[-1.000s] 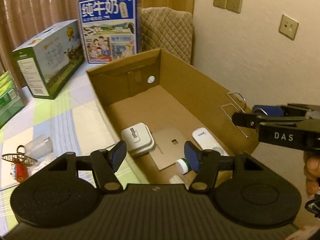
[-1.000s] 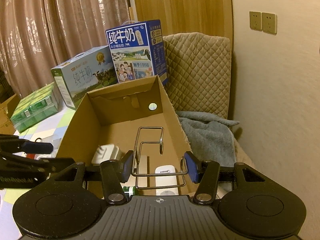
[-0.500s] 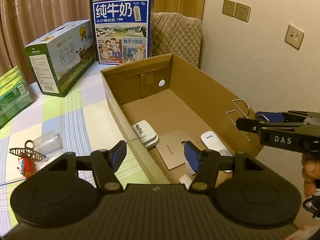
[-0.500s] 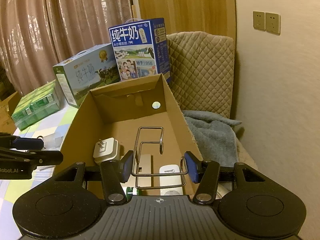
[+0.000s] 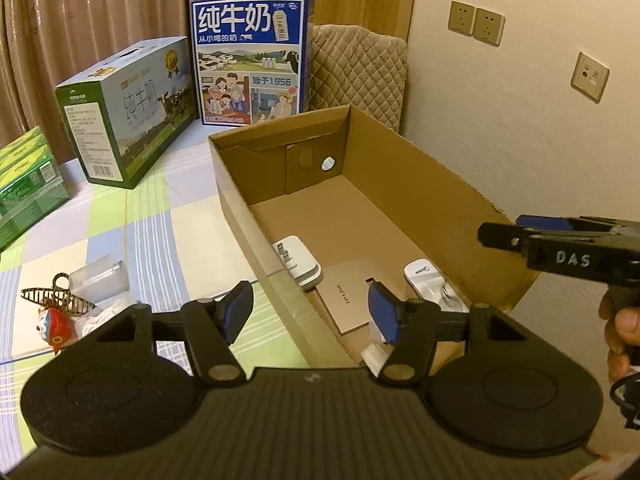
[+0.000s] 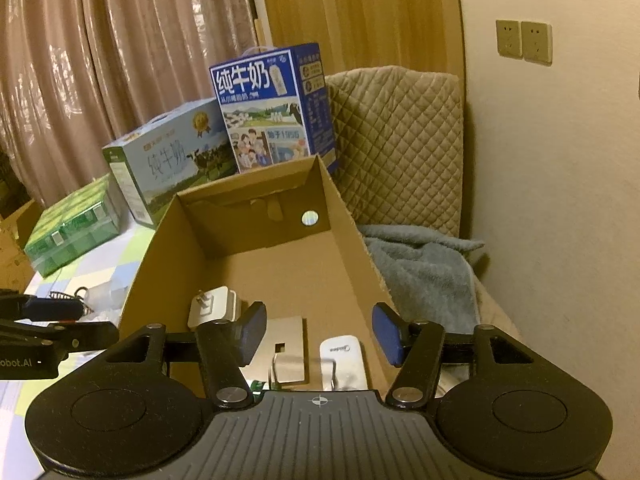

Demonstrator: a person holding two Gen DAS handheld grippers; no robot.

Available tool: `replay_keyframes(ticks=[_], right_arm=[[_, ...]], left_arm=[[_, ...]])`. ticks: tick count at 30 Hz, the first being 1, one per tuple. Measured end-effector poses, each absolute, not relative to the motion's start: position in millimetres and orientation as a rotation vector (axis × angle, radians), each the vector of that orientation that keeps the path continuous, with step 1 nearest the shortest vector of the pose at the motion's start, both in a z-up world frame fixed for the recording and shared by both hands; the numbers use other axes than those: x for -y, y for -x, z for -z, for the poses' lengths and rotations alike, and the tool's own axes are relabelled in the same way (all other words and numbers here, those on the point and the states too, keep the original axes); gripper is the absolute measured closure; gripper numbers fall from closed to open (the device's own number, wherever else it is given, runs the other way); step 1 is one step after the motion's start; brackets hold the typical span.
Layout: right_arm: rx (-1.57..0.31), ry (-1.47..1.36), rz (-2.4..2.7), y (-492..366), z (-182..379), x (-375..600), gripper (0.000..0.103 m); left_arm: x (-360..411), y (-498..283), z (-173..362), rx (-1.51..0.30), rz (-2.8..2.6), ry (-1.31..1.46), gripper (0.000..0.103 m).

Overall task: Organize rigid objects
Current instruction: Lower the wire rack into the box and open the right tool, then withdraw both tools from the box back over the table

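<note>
- The left gripper [image 5: 310, 314] hung over the near left wall of the open cardboard box [image 5: 420, 168], its fingers [image 5: 239, 307] parted with nothing between them.
- The right gripper [image 6: 320, 330] was poised above the near end of the same box; its jaws were opening, and nothing sat between the blue pads.
- Below the right gripper a wire rack [image 6: 334, 372] lay in the box, across the white remote [image 6: 343, 354]; it showed only as a blurred metal loop, part hidden by the gripper body.
- In the left wrist view the same wire piece appeared faintly at the remote's [image 5: 424, 276] near end.
- A white plug adapter [image 5: 298, 258] lay against the box's left wall, prongs up.
- A flat tan card [image 5: 352, 298] with a small cut-out rested on the box floor between the adapter and the remote.
- A person's hand [image 5: 624, 330] gripped the right gripper's handle at the right edge of the left wrist view.
- Outside the box, on the checked cloth [image 5: 160, 224], lay a clear plastic cup [image 5: 100, 278], a brown hair claw [image 5: 54, 298] and a small red toy [image 5: 54, 326].
- Behind stood a blue milk carton [image 5: 250, 60], a green-and-white milk carton [image 5: 128, 108] and a green pack [image 5: 24, 184].
</note>
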State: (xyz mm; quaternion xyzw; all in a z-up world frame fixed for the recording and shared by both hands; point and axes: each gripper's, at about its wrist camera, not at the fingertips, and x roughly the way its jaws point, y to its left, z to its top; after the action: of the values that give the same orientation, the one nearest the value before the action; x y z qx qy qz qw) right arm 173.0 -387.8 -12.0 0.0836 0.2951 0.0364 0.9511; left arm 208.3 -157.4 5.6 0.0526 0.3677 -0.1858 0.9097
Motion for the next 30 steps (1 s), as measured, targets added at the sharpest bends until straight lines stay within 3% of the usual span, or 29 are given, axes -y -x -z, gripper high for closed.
replay_keyframes(ticks=[30], right_arm=[[-0.543, -0.166, -0.169, -125, -32, 326, 0.045]], left_arm=[[58, -150, -33, -0.714, 0.24, -0.04, 0.044]])
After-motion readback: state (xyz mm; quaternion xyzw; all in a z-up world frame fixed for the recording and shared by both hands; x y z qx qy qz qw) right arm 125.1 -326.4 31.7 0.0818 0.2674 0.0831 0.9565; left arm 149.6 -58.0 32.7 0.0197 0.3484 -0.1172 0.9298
